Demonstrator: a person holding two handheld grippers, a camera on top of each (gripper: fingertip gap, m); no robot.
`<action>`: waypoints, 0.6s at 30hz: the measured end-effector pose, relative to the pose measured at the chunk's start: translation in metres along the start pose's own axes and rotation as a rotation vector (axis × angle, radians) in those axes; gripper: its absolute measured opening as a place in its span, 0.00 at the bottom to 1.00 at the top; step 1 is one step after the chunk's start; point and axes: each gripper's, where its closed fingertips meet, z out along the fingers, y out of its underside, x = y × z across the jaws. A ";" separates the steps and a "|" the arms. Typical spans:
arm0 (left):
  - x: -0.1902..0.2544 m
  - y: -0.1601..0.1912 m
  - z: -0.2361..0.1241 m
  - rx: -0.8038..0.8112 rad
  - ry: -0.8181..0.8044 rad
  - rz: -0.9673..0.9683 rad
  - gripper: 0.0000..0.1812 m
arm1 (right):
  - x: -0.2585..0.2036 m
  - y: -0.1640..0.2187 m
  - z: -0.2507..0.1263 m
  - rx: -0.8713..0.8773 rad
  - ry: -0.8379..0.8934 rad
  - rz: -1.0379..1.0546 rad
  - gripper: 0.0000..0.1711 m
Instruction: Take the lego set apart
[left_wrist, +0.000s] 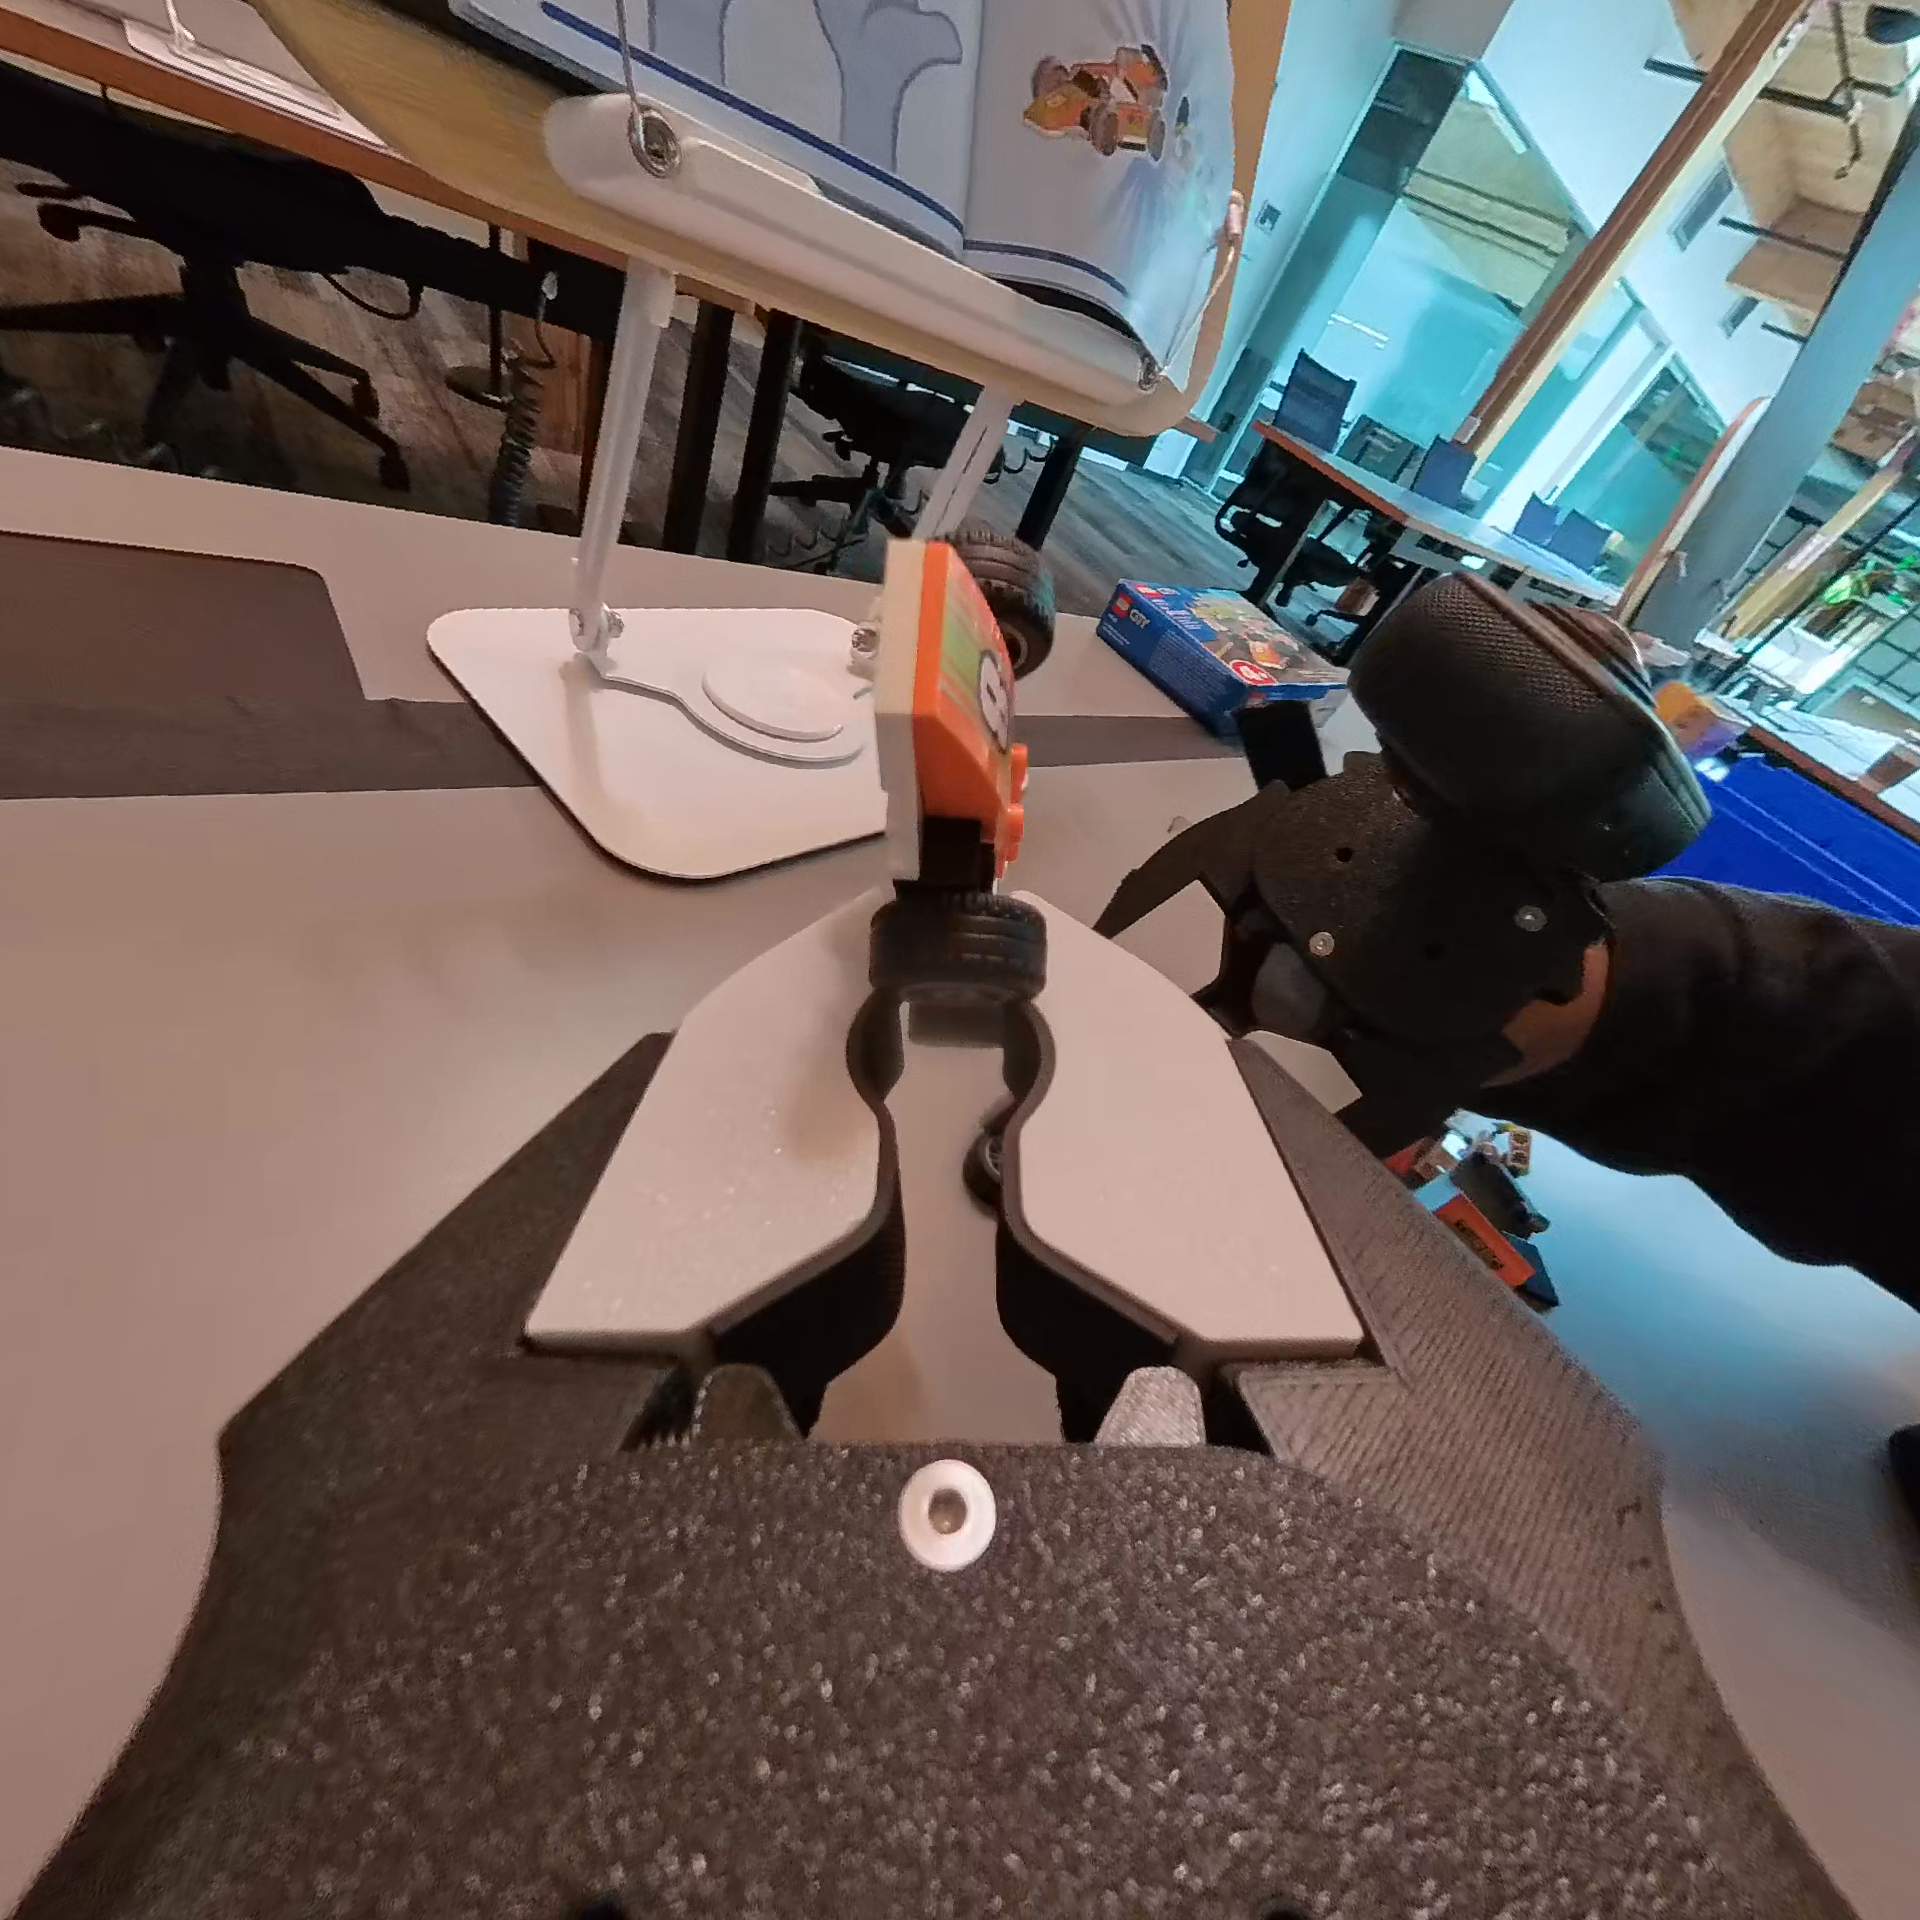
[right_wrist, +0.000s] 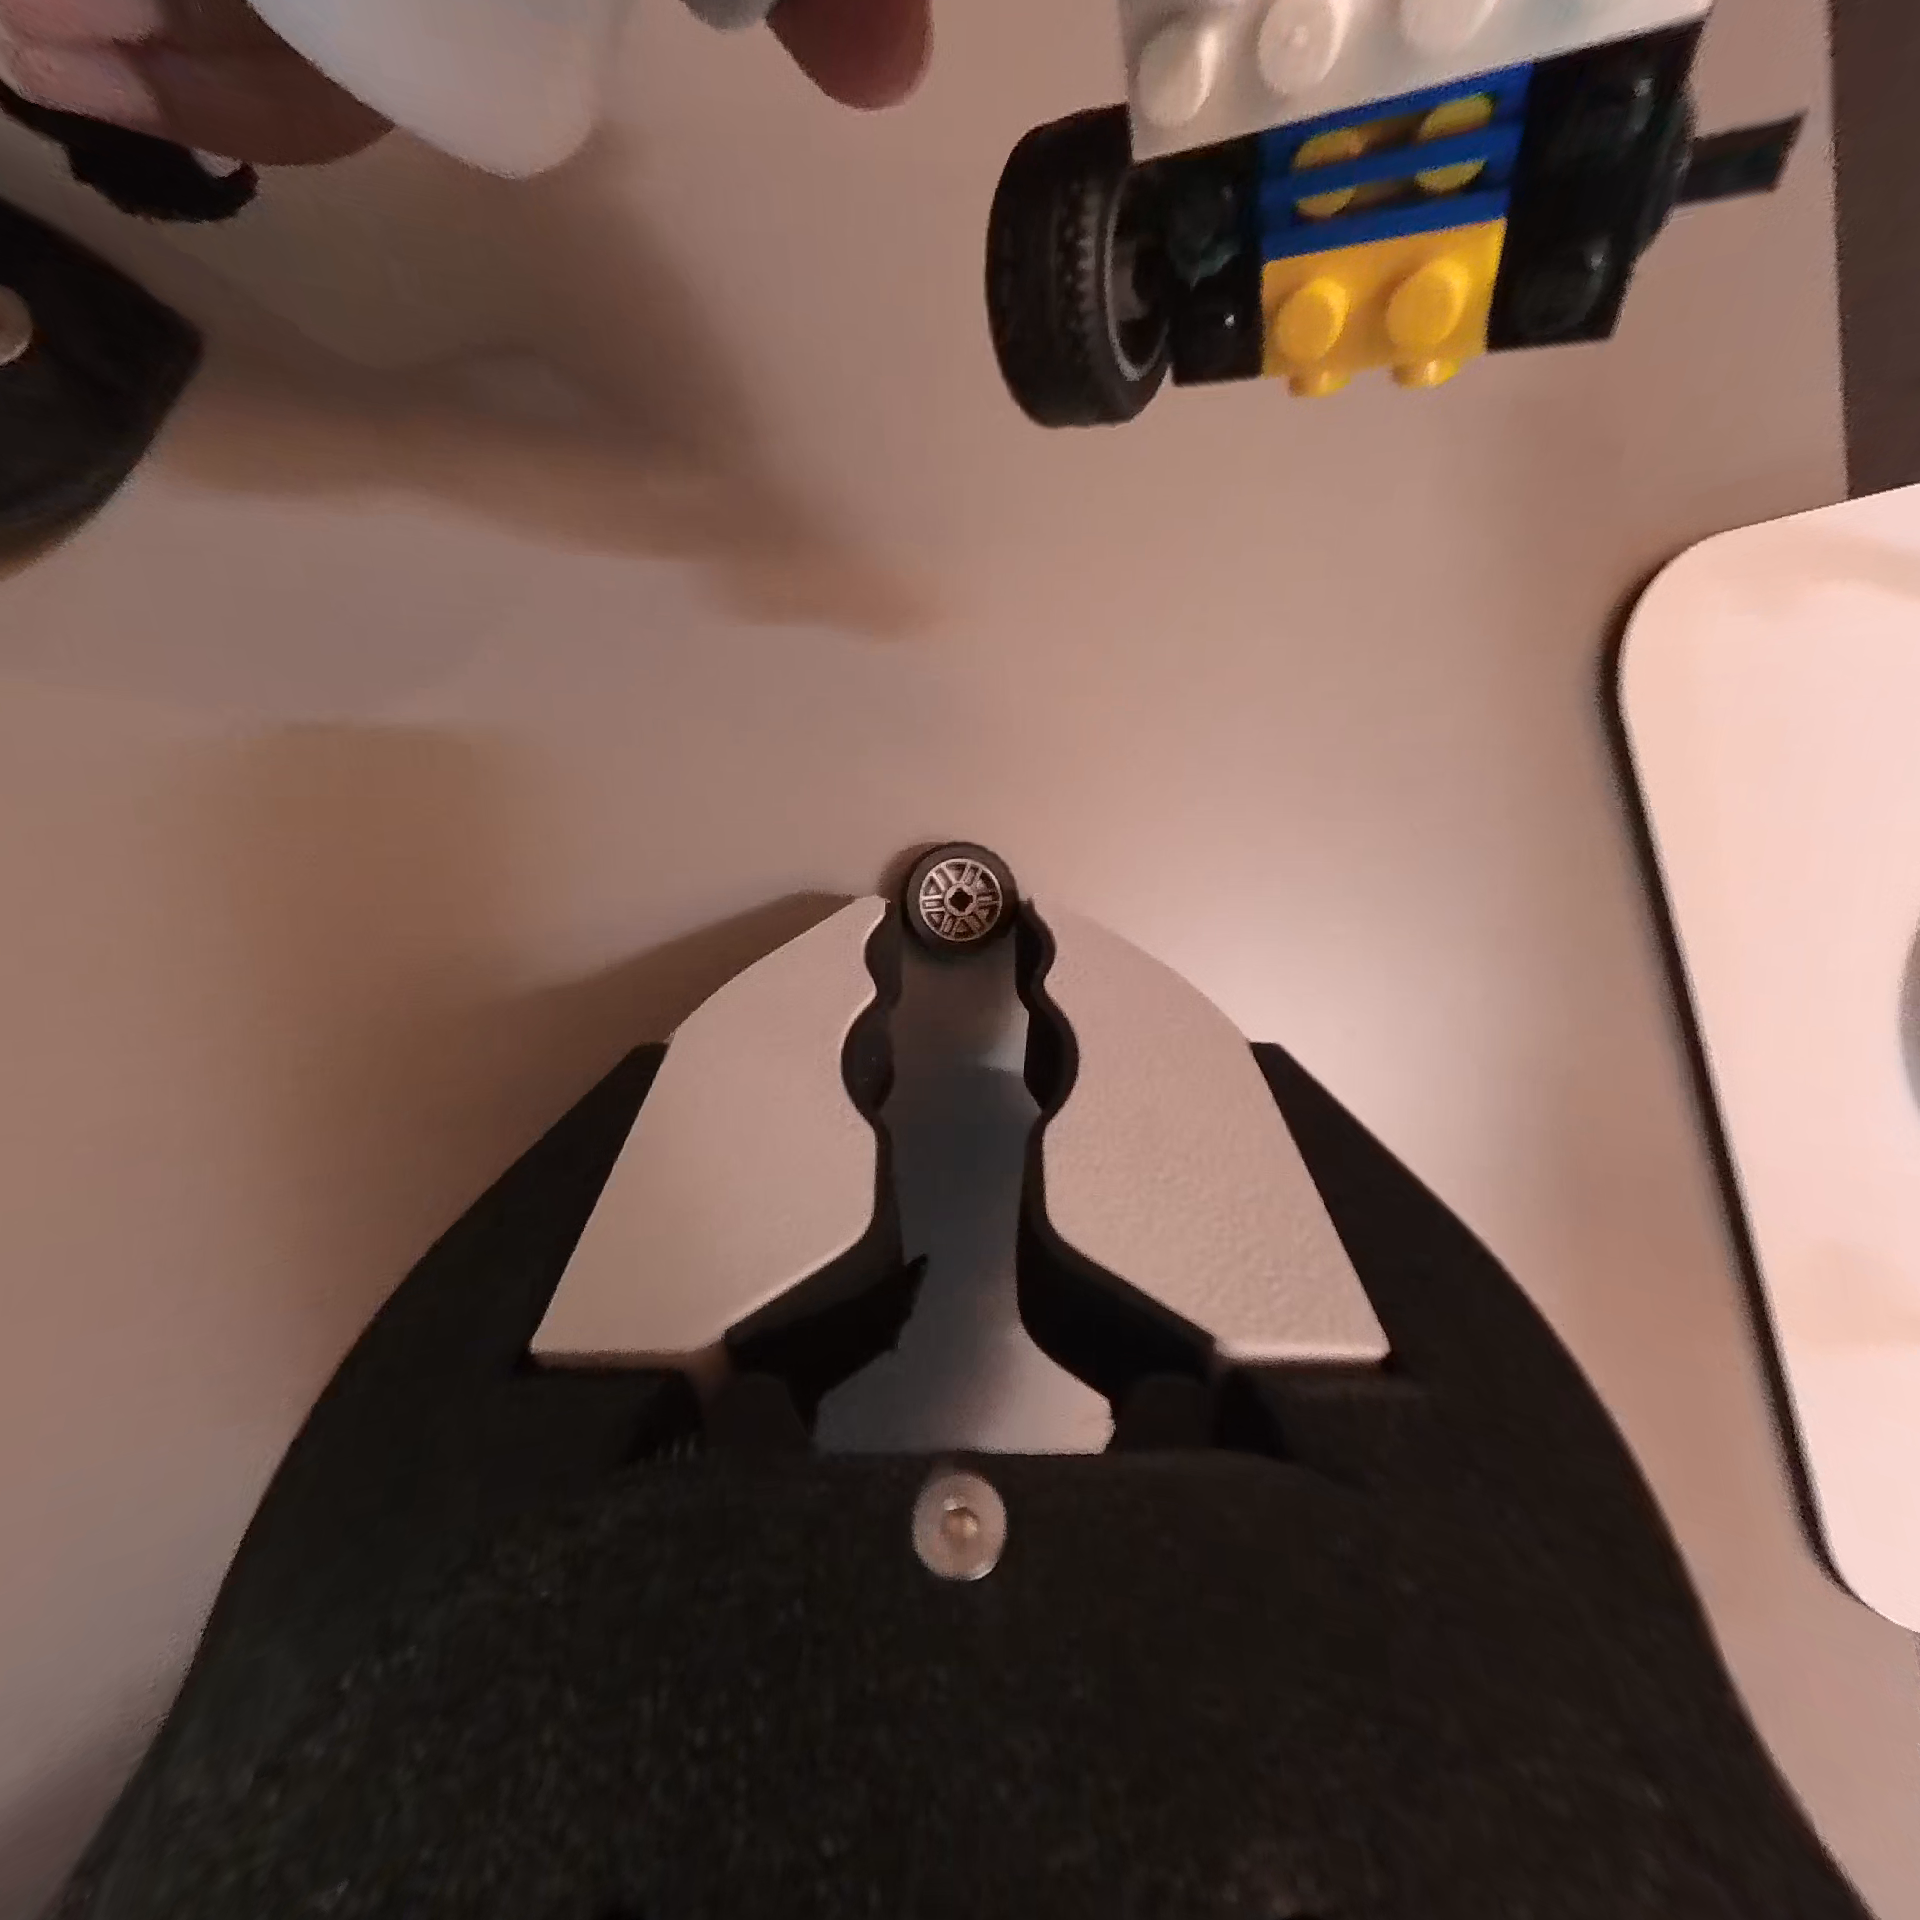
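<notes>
So on the left side we've got the left gripper (left_wrist: 956, 961) pinching a black tire (left_wrist: 956, 951) of the lego car (left_wrist: 951, 717), fingers narrowed right onto it, with the orange and white body standing up off the grey table (left_wrist: 260, 987) in front of the white book stand (left_wrist: 665, 717). Over on the right, our right gripper (right_wrist: 958, 906) is nipping a small loose wheel (right_wrist: 958, 900) at the very tips, fingers nearly closed, low over the table.

What worries us: that little wheel is round and barely caught, so it could pop out and roll off. And hanging the whole car from one tire, the tire could slip off its rim and drop the body.

Hard to tell: whether the small wheel touches the table. The car's underside is cut off at the top of the right view.
</notes>
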 end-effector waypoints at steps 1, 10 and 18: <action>0.002 0.001 0.001 -0.005 0.012 -0.008 0.08 | 0.000 0.000 -0.001 0.005 0.007 -0.006 0.12; 0.061 -0.005 -0.005 0.036 0.368 0.013 0.08 | -0.010 -0.019 -0.079 0.340 0.050 0.140 0.25; 0.139 0.030 -0.023 -0.098 0.780 0.143 0.08 | -0.052 -0.033 -0.175 0.695 0.035 0.170 0.22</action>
